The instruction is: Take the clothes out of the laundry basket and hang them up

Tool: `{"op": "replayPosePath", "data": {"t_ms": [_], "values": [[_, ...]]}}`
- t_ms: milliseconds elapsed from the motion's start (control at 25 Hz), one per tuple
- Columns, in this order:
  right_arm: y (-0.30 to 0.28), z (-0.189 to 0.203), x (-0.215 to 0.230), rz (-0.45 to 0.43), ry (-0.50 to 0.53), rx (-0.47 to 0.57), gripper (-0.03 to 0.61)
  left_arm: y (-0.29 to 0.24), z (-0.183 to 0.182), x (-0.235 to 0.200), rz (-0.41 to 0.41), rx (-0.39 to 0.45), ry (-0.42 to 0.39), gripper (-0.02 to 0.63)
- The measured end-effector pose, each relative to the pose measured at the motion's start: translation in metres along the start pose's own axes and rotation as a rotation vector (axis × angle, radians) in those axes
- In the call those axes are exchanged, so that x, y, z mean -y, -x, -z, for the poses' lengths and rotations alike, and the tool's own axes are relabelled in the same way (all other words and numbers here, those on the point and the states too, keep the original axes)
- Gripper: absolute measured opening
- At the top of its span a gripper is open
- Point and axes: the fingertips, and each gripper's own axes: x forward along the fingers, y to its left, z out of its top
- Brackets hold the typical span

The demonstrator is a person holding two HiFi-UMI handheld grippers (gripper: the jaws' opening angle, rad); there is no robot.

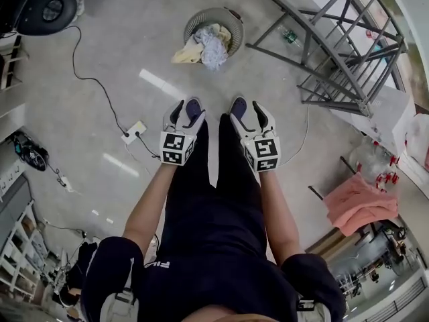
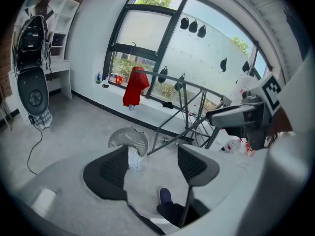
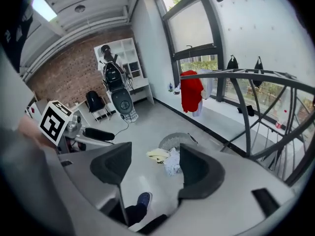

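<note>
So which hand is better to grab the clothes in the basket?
Right, but only just. Both grippers are open, empty and about equally far from the laundry basket. The right gripper has the clothes framed between its jaws; the left gripper has them off against one jaw.

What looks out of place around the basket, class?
A yellow cloth and a pale bundle spill over the rim of the basket and lie partly on the floor instead of inside. Whether the basket itself is tipped cannot be told.
</note>
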Motion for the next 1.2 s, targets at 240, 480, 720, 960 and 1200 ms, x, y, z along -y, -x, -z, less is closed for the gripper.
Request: {"op": "replayPosePath", "data": {"t_ms": [240,480,720,960,1200], "values": [[-0.063,0.023,0.037,-0.037,-0.013,-0.019,0.299,-0.091,0.042,-0.021,-0.068,-0.037,0.006,0.301],[-0.118,0.078,0.056,-0.109,-0.019,-0.060,0.293,-0.196,0.113,-0.029,-0.078,-0.116,0.005,0.301],[-0.169,0.110,0.079,-0.168,0.030,-0.046,0.289,-0.294,0.187,-0.050,-0.095,-0.196,0.068,0.301],[-0.210,0.133,0.119,-0.186,0.080,-0.002,0.275,-0.368,0.240,-0.064,-0.159,-0.221,0.022,0.301],[-0.236,0.180,0.142,-0.178,0.160,-0.010,0.270,-0.411,0.269,-0.078,-0.218,-0.182,0.029,0.301]]}}
